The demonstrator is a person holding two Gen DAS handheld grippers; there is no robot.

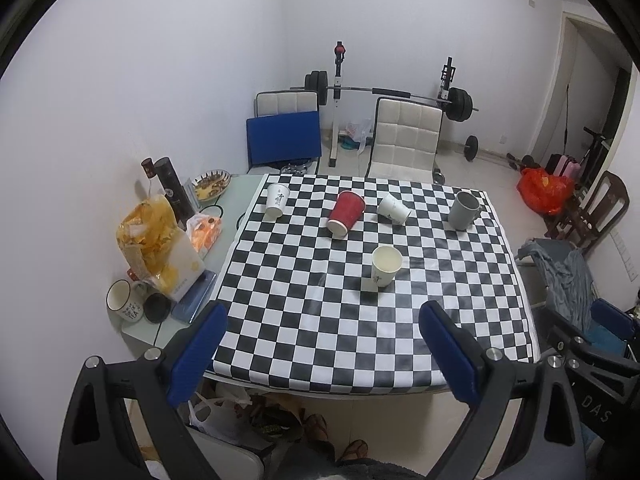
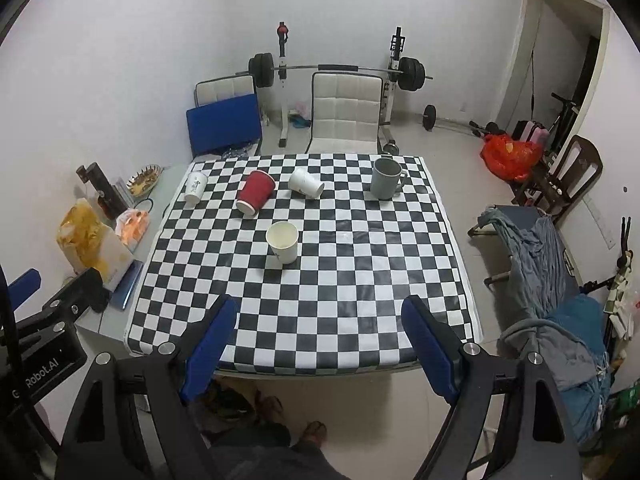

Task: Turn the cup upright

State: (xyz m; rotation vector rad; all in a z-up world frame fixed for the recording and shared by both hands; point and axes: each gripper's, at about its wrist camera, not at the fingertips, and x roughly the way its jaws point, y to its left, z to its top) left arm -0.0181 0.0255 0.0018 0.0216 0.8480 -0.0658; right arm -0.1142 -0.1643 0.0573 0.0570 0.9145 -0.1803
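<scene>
A red paper cup [image 1: 346, 213] [image 2: 255, 193] lies on its side at the back of the checkered table [image 1: 360, 320] [image 2: 320, 280]. A white paper cup [image 1: 393, 208] [image 2: 305, 183] lies on its side beside it. Two white paper cups stand upright, one mid-table [image 1: 385, 265] [image 2: 283, 241] and one at the back left [image 1: 277, 199] [image 2: 195, 187]. A grey mug [image 1: 464, 210] [image 2: 387, 178] stands upright at the back right. My left gripper [image 1: 322, 314] and right gripper [image 2: 318, 308] are both open and empty, held over the table's near edge, well short of the cups.
A side table at the left holds a snack bag [image 1: 154, 236], a white mug [image 1: 124, 301], dark bottles [image 1: 173, 190] and a bowl [image 1: 211, 184]. White chairs [image 1: 404, 140] and a barbell rack [image 1: 384, 92] stand behind. A chair with grey clothes [image 2: 540, 248] is at the right.
</scene>
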